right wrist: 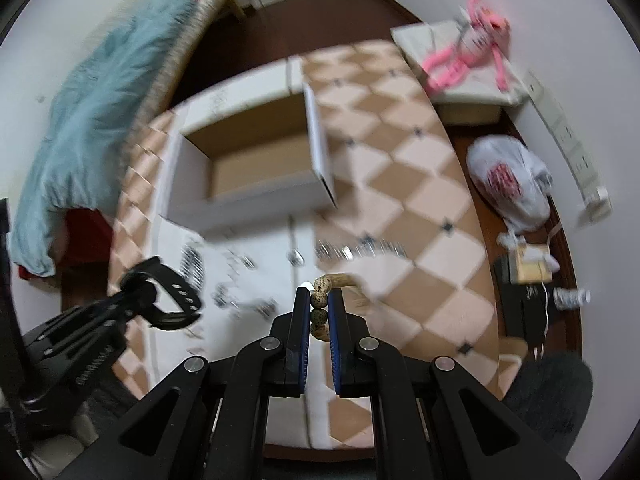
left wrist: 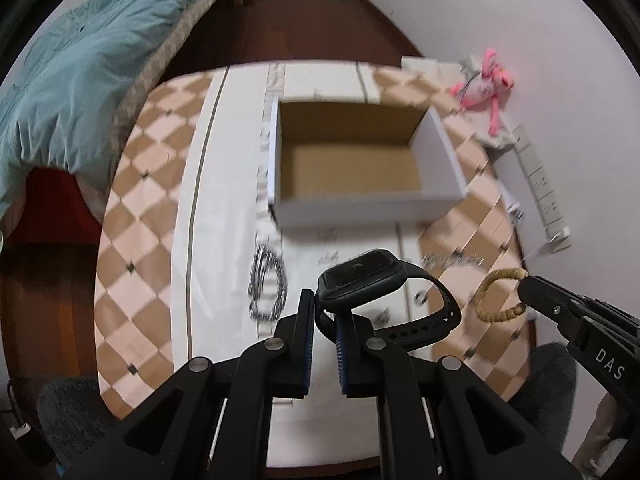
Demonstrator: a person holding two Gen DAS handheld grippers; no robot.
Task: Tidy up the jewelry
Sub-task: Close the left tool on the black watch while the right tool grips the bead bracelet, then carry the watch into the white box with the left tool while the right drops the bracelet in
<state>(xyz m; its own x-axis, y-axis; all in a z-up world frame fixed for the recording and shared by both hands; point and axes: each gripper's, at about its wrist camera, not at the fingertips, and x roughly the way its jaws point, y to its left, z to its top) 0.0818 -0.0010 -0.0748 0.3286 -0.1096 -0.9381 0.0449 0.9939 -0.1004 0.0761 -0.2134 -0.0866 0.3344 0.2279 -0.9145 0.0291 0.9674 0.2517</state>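
**Layout of table, box and surroundings**

An open box [left wrist: 360, 160] is set on the table [left wrist: 152, 208], toward its far side. Nearer than the box, loose jewelry is spread on the table: a chain bracelet [left wrist: 267, 286] to the left and a second chain [left wrist: 454, 260] to the right. A bed [left wrist: 80, 68] is found left of the table. A plush toy [left wrist: 486, 84] is placed beyond the table's far right corner, against the wall. A plastic bag [right wrist: 510, 184] is seen on the floor right of the table.
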